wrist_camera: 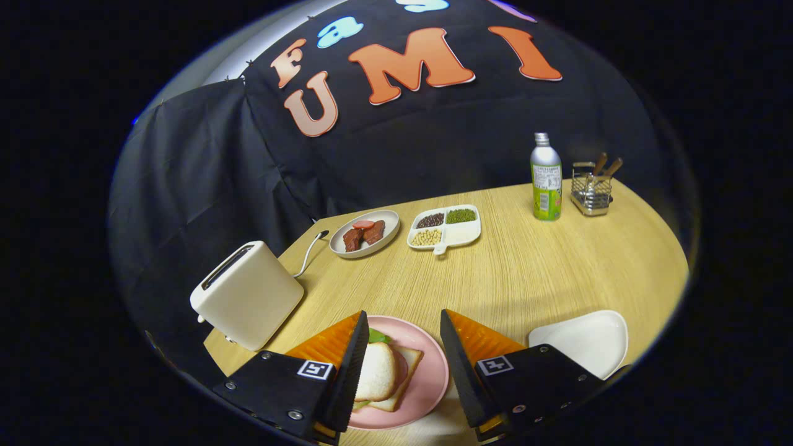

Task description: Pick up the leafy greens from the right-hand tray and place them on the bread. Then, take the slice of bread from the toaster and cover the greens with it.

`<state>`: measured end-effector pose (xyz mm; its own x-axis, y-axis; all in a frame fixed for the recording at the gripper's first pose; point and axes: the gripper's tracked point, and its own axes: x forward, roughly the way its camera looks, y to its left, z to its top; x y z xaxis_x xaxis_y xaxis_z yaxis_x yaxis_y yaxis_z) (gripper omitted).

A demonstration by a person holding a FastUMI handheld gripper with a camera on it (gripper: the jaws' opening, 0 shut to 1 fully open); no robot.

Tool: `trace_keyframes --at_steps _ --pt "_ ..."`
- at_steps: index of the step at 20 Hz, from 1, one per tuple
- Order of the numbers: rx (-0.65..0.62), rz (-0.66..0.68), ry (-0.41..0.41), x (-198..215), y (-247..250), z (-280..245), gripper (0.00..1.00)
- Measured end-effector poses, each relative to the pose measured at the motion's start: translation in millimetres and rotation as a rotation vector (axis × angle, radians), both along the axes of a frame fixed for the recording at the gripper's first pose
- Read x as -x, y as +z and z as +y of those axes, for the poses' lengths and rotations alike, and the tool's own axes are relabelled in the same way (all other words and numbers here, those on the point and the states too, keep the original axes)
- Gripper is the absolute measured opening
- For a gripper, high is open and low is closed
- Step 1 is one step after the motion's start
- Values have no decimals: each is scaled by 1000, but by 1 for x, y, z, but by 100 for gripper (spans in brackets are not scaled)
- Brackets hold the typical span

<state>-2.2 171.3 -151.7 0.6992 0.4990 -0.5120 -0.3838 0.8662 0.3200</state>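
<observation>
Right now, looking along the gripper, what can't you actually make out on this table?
- Toaster: the slot's inside is dark, so any slice there can't be told.
- Sandwich on the pink plate: one finger of the open gripper covers its edge; the greens barely peek out.
- Bottle: label too small.
- Wire holder: its contents are unclear.

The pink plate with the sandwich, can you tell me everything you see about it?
The pink plate is round, smooth and glossy, lying flat on the wooden table between the open tongs. On it sits a sandwich: two slices of white bread stacked a bit askew, with a green leaf poking out at the far edge. The toaster stands to its left, a white tray to its right.
</observation>
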Motion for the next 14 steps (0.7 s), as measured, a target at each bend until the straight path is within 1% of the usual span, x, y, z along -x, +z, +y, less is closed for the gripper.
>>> trace_keyframes --at_steps 6,11,14 --pt "82 -282 -68 -21 50 -9 84" --pt "88 -449 -121 -29 91 -17 87" --pt "84 -521 -151 -30 111 -20 89"
